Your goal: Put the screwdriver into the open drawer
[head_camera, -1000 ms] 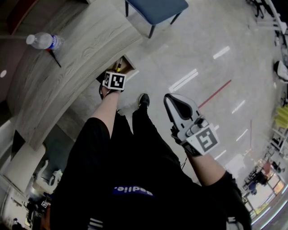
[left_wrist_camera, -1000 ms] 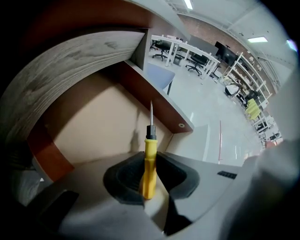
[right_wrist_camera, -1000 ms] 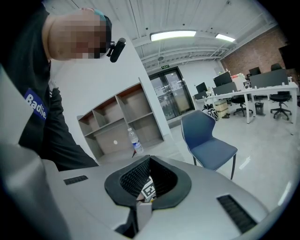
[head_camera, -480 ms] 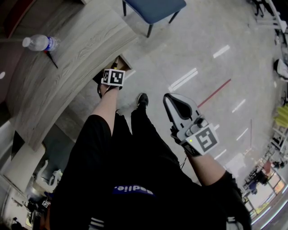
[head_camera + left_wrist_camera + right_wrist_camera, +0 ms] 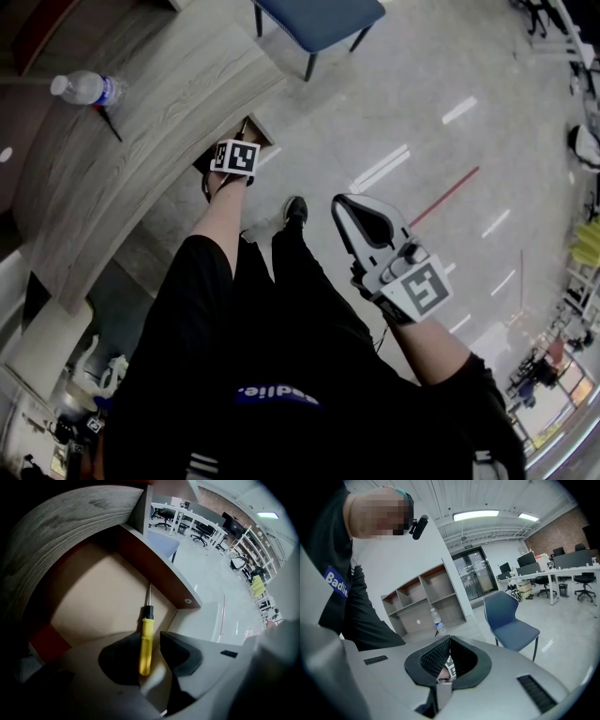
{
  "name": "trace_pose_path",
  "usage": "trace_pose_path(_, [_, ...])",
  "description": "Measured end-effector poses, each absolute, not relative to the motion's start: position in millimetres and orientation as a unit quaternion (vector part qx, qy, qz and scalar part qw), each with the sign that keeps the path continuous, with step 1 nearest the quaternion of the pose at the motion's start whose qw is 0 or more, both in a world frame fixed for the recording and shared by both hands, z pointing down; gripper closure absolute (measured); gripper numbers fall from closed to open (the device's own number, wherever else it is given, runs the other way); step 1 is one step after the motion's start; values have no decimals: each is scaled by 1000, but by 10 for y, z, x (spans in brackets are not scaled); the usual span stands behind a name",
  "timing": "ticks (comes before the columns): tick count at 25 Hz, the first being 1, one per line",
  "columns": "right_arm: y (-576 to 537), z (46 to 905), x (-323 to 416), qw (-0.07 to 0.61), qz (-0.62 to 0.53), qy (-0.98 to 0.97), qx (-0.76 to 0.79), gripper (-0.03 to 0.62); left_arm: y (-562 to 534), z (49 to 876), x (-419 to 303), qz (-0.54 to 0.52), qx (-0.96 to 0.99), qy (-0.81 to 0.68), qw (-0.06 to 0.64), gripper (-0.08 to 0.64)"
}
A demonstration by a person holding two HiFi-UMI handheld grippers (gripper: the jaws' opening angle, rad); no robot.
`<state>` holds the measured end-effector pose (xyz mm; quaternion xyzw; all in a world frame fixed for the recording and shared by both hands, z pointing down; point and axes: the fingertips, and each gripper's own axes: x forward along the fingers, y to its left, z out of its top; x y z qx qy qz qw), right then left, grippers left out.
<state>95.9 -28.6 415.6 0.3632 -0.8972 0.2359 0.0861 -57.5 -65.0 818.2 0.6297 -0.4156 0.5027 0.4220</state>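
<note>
The left gripper (image 5: 155,641) is pointing straight down into the open drawer (image 5: 93,597), which is projecting from the front edge of the grey wood-grain worktop (image 5: 141,122). Its jaws have just been opening and are now standing apart. The screwdriver (image 5: 146,644) is sitting between them with its yellow handle upright in the left gripper view. A gap is showing between the handle and the jaw on the right of that view, and the handle is lying against the edge of the other jaw, so no grip is acting on it. The black collar and thin metal shaft are extending past the jaw tips, over the drawer's tan bottom and toward its reddish-brown far wall. Whether the tool is resting on the drawer bottom cannot be determined.

The right gripper (image 5: 449,641) is hanging well apart from the drawer, out over the pale floor (image 5: 422,112) in front of the person's legs. Its ribbed pads are meeting at the tips, so it is closed, and nothing is sitting between them.

A clear plastic bottle (image 5: 86,88) is lying on the worktop, well away from the drawer. A blue chair (image 5: 319,19) is standing on the floor beyond the worktop's end. An open shelf unit (image 5: 426,597) is showing in the right gripper view behind the bottle.
</note>
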Motion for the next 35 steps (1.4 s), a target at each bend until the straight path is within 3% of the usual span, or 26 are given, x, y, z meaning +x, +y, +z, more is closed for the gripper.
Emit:
trace_pose_path(11, [-233, 3959, 754, 78, 224, -908, 345, 565, -633, 7686, -452, 444, 666, -425, 424, 402])
trace_pose_path(25, [-119, 3416, 415, 54, 180, -929, 318, 565, -452, 6452, -397, 369, 736, -439, 360, 419])
trace_pose_path(35, [-44, 3075, 324, 37, 161, -935, 315, 565, -77, 5396, -427, 300, 796, -435, 296, 498])
